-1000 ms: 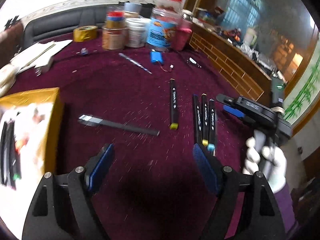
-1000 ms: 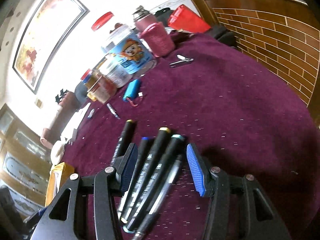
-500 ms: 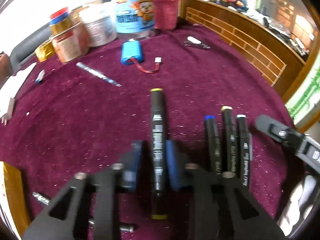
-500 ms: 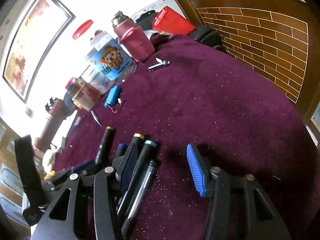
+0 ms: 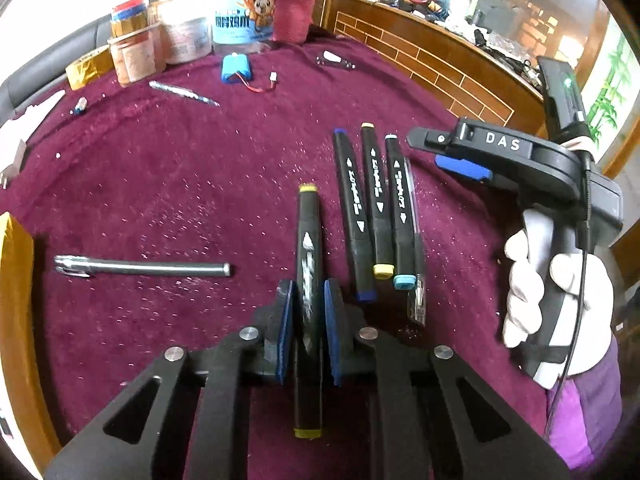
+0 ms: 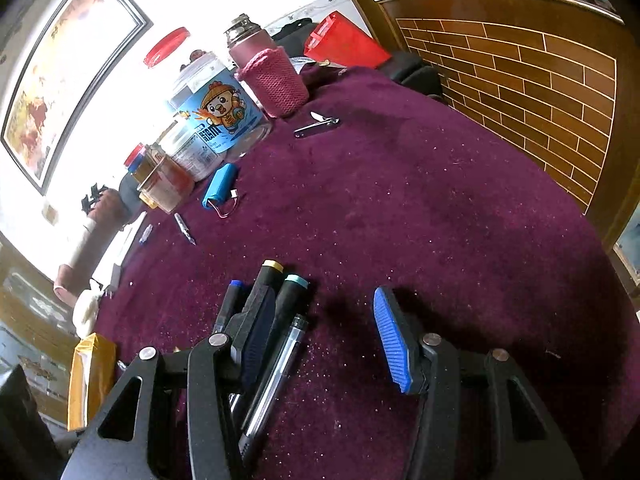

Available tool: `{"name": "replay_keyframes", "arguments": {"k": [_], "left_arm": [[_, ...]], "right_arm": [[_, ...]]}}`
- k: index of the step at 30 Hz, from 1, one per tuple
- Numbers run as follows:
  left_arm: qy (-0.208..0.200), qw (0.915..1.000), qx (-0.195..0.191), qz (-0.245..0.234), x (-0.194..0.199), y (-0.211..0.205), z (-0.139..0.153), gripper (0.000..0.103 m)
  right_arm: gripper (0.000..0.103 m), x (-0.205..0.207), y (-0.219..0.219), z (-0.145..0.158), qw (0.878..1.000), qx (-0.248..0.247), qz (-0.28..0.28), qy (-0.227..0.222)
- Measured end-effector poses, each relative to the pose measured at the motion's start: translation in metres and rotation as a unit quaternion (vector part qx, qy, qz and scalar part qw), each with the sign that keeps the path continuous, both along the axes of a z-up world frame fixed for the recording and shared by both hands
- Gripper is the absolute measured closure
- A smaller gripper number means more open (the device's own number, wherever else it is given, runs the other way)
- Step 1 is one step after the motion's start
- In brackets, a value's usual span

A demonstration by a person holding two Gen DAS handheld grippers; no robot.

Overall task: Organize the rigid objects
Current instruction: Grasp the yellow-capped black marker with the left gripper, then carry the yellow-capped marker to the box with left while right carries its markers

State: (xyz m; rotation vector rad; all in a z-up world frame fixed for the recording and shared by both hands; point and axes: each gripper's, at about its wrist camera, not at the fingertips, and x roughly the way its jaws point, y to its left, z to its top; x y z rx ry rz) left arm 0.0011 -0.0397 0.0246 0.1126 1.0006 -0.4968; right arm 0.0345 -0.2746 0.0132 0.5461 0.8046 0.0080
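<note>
I had my left gripper (image 5: 308, 312) clamped on the yellow marker (image 5: 309, 240), its pads pressed to both sides of the barrel, low in the left view at 6 o'clock. The step in hand, as I judged it, was bringing this stray marker over to join the row (image 5: 374, 208) lying just beside it at 1 o'clock. The next move called for sliding it right, parallel to the others, then letting go without knocking them. My right gripper (image 6: 324, 336) hung wide open and empty, its left finger above the row.

I counted four markers: the one held, plus three in the row, capped blue, yellow and light blue. One clear pen (image 5: 414, 264) lay against the row's right side. One metal rod (image 5: 148, 269) lay at 9 o'clock, and one drill bit (image 5: 184, 94) and one blue battery (image 5: 237, 71) toward 11 and 12.
</note>
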Motion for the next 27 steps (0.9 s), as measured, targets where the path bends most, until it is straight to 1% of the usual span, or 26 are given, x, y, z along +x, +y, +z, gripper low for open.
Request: {"name": "replay_keyframes", "arguments": {"k": [2,3,4,5,6,7,8,10,12,14,17,20,23,24,25,27], "left_arm": [[0.006,1.0000,0.003,0.003,0.002,-0.005,-0.005,0.071],[0.007,0.9999,0.007,0.005,0.005,-0.009,-0.009,0.070],[-0.008,0.9999,0.009,0.005,0.007,-0.013,-0.009,0.070],[-0.017,0.9997,0.015,0.003,0.008,-0.017,-0.010,0.071],[-0.028,0.9994,0.020,0.000,0.008,-0.020,-0.011,0.077],[-0.032,0.9994,0.017,0.001,0.008,-0.019,-0.011,0.091],[-0.029,0.9995,0.009,0.002,0.008,-0.016,-0.010,0.092],[-0.002,0.9997,-0.026,0.001,0.007,-0.001,-0.008,0.092],[0.000,0.9988,-0.048,0.009,-0.001,0.015,-0.003,0.091],[-0.001,0.9961,-0.088,0.012,-0.014,0.036,0.007,0.091],[-0.005,0.9872,-0.158,0.024,-0.034,0.071,0.027,0.091],[-0.011,0.9739,-0.223,0.037,-0.054,0.111,0.045,0.091],[-0.020,0.9652,-0.256,0.052,-0.066,0.139,0.054,0.091],[-0.021,0.9612,-0.269,0.057,-0.071,0.151,0.057,0.091],[-0.023,0.9592,-0.275,0.060,-0.072,0.158,0.058,0.091],[-0.030,0.9567,-0.282,0.065,-0.075,0.175,0.061,0.091]], "right_arm": [[0.056,-0.001,0.003,0.000,1.000,-0.013,0.002,-0.001],[0.056,-0.001,0.005,0.000,1.000,-0.021,0.004,-0.002],[0.056,-0.001,0.007,0.000,1.000,-0.029,0.005,-0.002],[0.056,-0.001,0.008,0.001,0.999,-0.036,0.006,-0.002],[0.055,-0.001,0.011,0.001,0.999,-0.045,0.009,-0.003],[0.052,-0.001,0.012,0.001,0.999,-0.048,0.011,-0.003],[0.050,-0.001,0.013,0.001,0.999,-0.049,0.015,-0.005],[0.048,0.000,0.013,0.000,0.999,-0.047,0.017,-0.007],[0.048,0.000,0.012,0.000,0.999,-0.044,0.017,-0.008],[0.048,0.000,0.011,0.000,0.999,-0.041,0.017,-0.010],[0.048,0.000,0.011,0.000,0.999,-0.039,0.016,-0.011],[0.048,-0.001,0.010,0.000,0.999,-0.033,0.016,-0.013],[0.050,-0.001,0.010,0.002,0.999,-0.036,0.013,-0.005],[0.052,-0.001,0.013,0.005,0.999,-0.050,0.012,0.007],[0.053,-0.005,0.016,0.011,0.998,-0.063,0.010,0.006],[0.053,-0.017,0.028,0.031,0.997,-0.066,0.029,-0.022]]}}
